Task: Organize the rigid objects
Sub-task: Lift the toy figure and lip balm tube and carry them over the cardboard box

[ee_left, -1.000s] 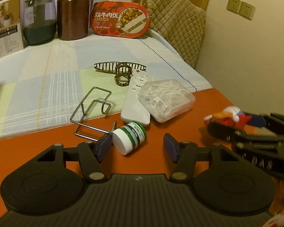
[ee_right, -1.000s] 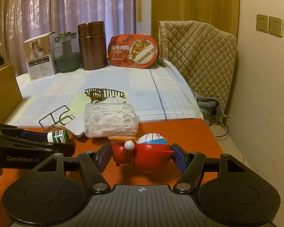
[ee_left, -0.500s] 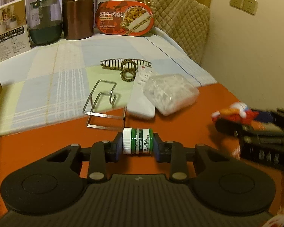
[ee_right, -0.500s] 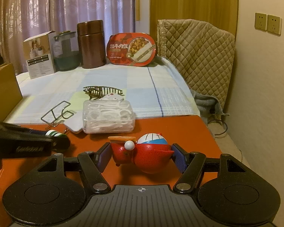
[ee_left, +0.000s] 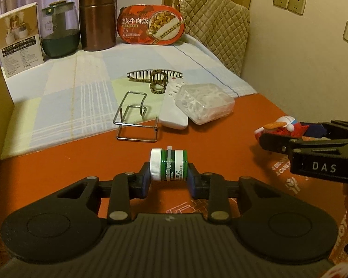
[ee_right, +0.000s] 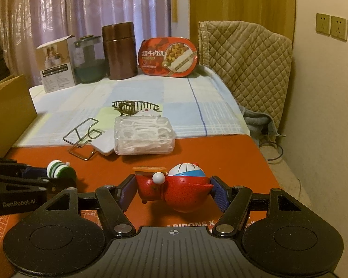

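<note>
A small green-and-white jar (ee_left: pixel 169 165) is clamped sideways between the pads of the left gripper (ee_left: pixel 168 180), its white cap against the left pad; it is held just above the orange mat (ee_left: pixel 220 139), near the mat's near edge. A red, blue and white toy figure (ee_right: pixel 174 187) is gripped by the right gripper (ee_right: pixel 172 193), both pads pressed against its sides, over the near right part of the mat. In the left wrist view the toy is seen at the right edge, well apart from the jar.

Farther back, at the mat's far edge, a bent wire stand (ee_left: pixel 134 118) is seen lying partly on the mat and partly on the checked cloth (ee_left: pixel 69 85). Just beside it to the right a white remote (ee_left: pixel 172 108) is laid, and a clear box of floss picks (ee_left: pixel 205 103) touches the remote's right side. Behind these, a striped hair clip (ee_left: pixel 154 78) rests on the cloth.

Along the far edge of the cloth a printed carton (ee_left: pixel 19 40), a glass jar (ee_left: pixel 59 31), a brown canister (ee_left: pixel 96 18) and a red meal tray (ee_left: pixel 150 25) are lined up.
</note>
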